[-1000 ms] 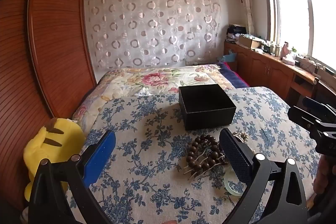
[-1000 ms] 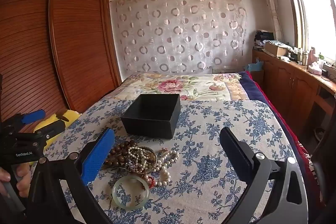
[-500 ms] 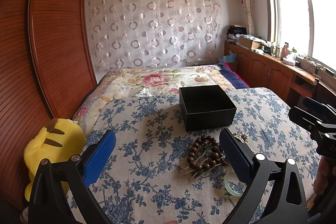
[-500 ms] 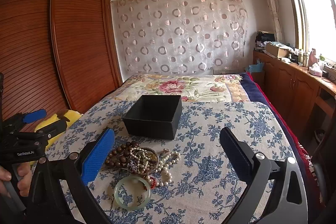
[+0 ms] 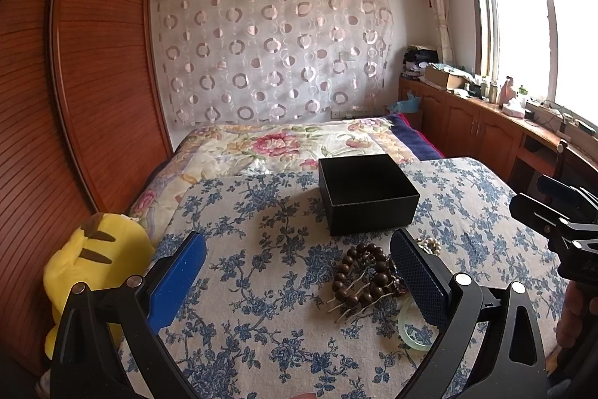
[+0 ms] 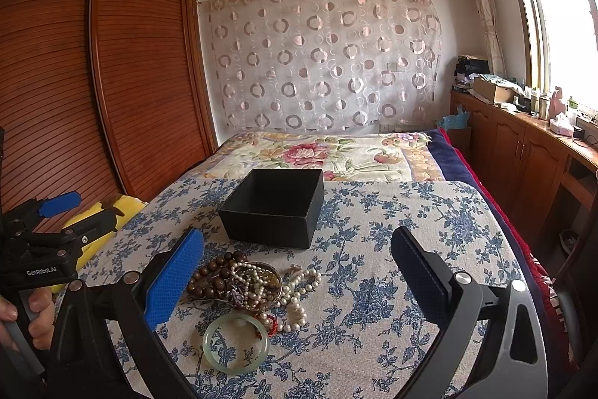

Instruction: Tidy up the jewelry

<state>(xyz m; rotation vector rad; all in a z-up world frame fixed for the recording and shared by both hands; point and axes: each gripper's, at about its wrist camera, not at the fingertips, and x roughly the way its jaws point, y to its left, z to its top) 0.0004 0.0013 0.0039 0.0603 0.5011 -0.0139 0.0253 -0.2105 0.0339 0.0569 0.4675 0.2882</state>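
Observation:
An open black box stands on the blue-floral cloth. In front of it lies a jewelry pile: a brown wooden bead bracelet, a pearl necklace, a small dish of tangled beads and a pale green jade bangle. My left gripper is open and empty, just left of the pile. My right gripper is open and empty, hovering near the pile. Each gripper shows in the other's view.
A yellow plush toy lies at the left edge of the bed beside the wooden wardrobe. A floral quilt lies behind the box. Wooden cabinets line the right wall under the window.
Both views have shifted slightly; the box and jewelry sit marginally lower and closer. Both grippers stay open and nothing has been picked up.

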